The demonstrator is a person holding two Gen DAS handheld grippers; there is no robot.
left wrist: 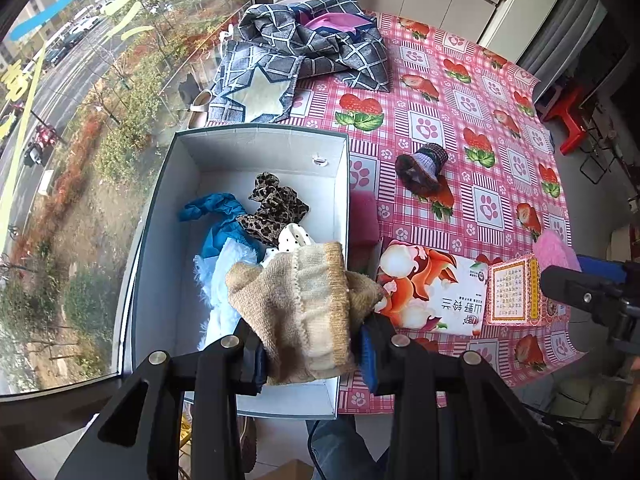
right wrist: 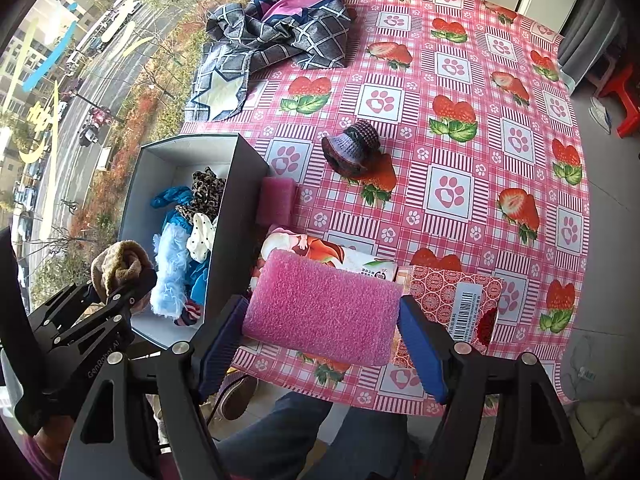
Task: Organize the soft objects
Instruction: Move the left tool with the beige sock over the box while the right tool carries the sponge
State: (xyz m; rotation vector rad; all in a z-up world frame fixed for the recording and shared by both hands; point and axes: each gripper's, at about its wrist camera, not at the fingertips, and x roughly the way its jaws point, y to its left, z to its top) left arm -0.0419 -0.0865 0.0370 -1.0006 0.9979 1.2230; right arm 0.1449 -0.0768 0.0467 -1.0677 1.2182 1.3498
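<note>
Soft objects are in two places: some lie in the white box (left wrist: pixel 256 168) at the left of the tabletop (left wrist: pixel 460 92), others are on the pink strawberry cloth. In the left wrist view the left claw (left wrist: pixel 308 344) is at the bottom centre and pinches a beige knitted sock (left wrist: pixel 296 300), which hangs over the near end of the box. Inside the box lie a teal cloth (left wrist: pixel 218 216), a leopard-print cloth (left wrist: pixel 272 208), a white dotted piece (left wrist: pixel 292 240) and a pale blue fluffy piece (left wrist: pixel 224 280).

In the right wrist view the right claw (right wrist: pixel 320 336) is at the bottom centre and its blue pads press on both ends of a pink sponge (right wrist: pixel 320 308), held above the near edge of the tabletop. A second pink sponge (right wrist: pixel 276 200) lies just beside the outer wall of the box. A small dark knitted hat (right wrist: pixel 352 148) sits alone near the middle of the cloth. A tissue pack (right wrist: pixel 320 256) and a red patterned box (right wrist: pixel 452 300) lie side by side behind the held sponge. A grey checked fabric (right wrist: pixel 276 36) is piled at the upper left.
</note>
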